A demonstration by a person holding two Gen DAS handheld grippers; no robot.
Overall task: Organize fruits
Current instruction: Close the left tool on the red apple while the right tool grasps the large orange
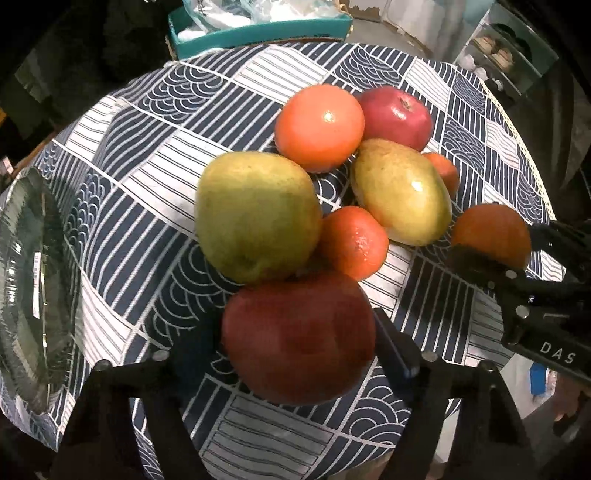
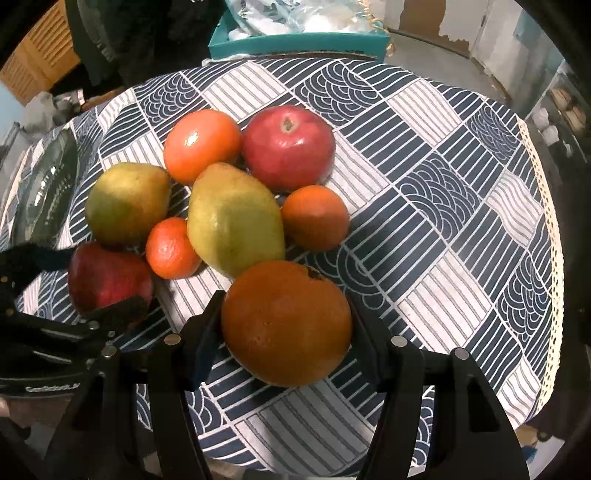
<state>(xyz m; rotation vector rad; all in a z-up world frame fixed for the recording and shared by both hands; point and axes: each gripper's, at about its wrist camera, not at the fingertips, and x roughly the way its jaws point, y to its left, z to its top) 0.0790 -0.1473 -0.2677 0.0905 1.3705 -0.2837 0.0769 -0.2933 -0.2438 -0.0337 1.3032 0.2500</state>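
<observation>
A pile of fruit lies on the blue-and-white patterned tablecloth (image 1: 155,155). My left gripper (image 1: 295,325) points down with its pads against the sides of a red apple (image 1: 299,336) at the near end of the pile. My right gripper (image 2: 286,306) is shut on a large orange (image 2: 286,325), which sits on the cloth right of the pile. In the pile are two green-yellow pears (image 1: 255,218) (image 1: 400,192), a second red apple (image 1: 395,116), a big orange fruit (image 1: 319,127) and two small mandarins (image 1: 354,242) (image 1: 443,171).
A clear glass plate (image 1: 33,295) rests at the table's left edge. A teal box (image 1: 258,33) with plastic bags stands beyond the far edge. The cloth's lace trim (image 2: 546,236) marks the right edge. Shelves (image 1: 506,55) stand at the far right.
</observation>
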